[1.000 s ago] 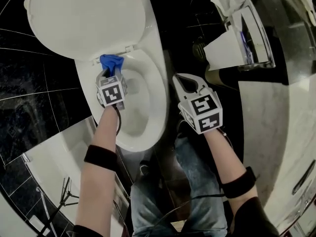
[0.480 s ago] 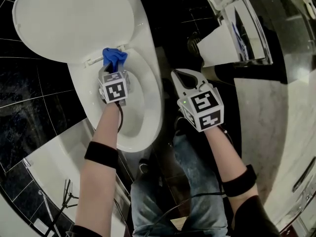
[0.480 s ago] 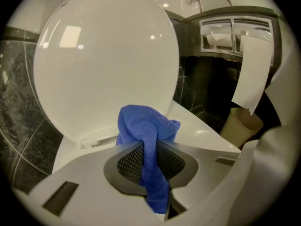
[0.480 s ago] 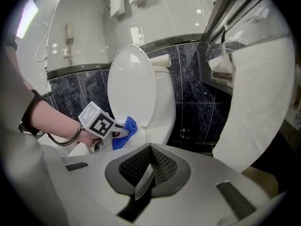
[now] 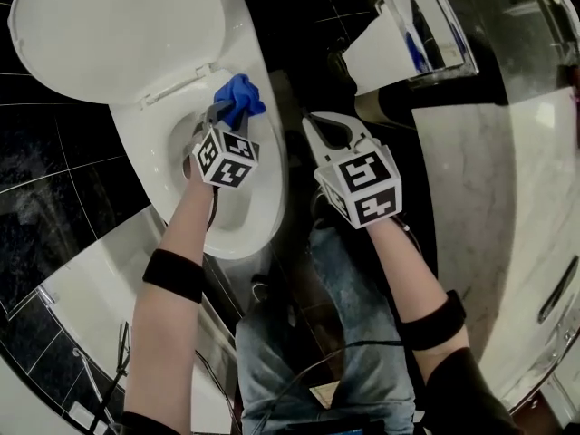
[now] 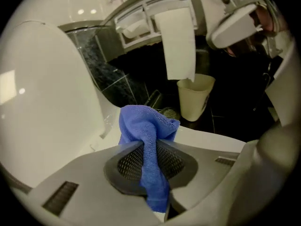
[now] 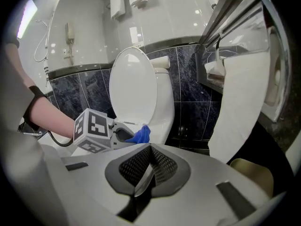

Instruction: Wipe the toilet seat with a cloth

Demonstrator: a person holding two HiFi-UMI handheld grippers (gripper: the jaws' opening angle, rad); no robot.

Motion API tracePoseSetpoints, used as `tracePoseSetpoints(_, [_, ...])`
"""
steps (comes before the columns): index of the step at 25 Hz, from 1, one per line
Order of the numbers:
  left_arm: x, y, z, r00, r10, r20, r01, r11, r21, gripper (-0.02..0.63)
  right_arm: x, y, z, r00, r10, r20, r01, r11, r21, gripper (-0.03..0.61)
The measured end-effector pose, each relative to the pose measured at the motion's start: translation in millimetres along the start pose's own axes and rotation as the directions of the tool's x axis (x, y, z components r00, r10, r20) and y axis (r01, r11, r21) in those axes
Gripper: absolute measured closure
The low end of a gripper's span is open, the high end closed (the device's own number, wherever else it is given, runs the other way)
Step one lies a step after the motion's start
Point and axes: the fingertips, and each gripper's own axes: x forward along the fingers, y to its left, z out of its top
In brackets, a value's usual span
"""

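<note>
The white toilet has its lid [image 5: 109, 25] raised, and the seat ring [image 5: 272, 175] lies below it. My left gripper [image 5: 220, 116] is shut on a bunched blue cloth [image 5: 240, 96], which rests at the back right of the seat. In the left gripper view the cloth [image 6: 146, 131] bulges out of the left gripper [image 6: 149, 149] against the white seat [image 6: 211, 138]. My right gripper [image 5: 313, 125] hovers beside the bowl's right side, shut with nothing in it. The right gripper view shows that gripper [image 7: 149, 161] shut, with the cloth [image 7: 139, 134] beyond it.
A toilet paper sheet [image 5: 381, 57] hangs from a wall dispenser at the upper right. Below it stands a cream waste bin [image 6: 195, 98] on the dark floor. A marble counter [image 5: 489, 198] runs along the right. The person's jeans [image 5: 353, 333] fill the space below the grippers.
The left gripper has carried the cloth rightward along the back of the seat, from near the hinge to the right side, and has rolled. The right gripper has barely moved.
</note>
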Motion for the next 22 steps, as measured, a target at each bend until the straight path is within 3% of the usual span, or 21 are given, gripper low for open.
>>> tracePoseSetpoints(7, [-34,-84,-17,0.99,-0.139,-0.018,0.14,0.966,0.217,0.552,-32,15,-11,0.999,-0.039,-0.017,0.039,0.999,0.024,0.558])
tracePoseSetpoints(14, [-89,-160,-54,0.967,-0.25,-0.041,0.249,0.913,0.323,0.554,-63,42,-21,0.997,-0.066,-0.032,0.067,0.997,0.041,0.558])
tracePoseSetpoints(22, [-155,-232,-102,0.943,-0.317,-0.1,0.329,0.844,0.424,0.554,-95,83,-29,0.995,-0.066,-0.073,0.069,0.997,0.045,0.558])
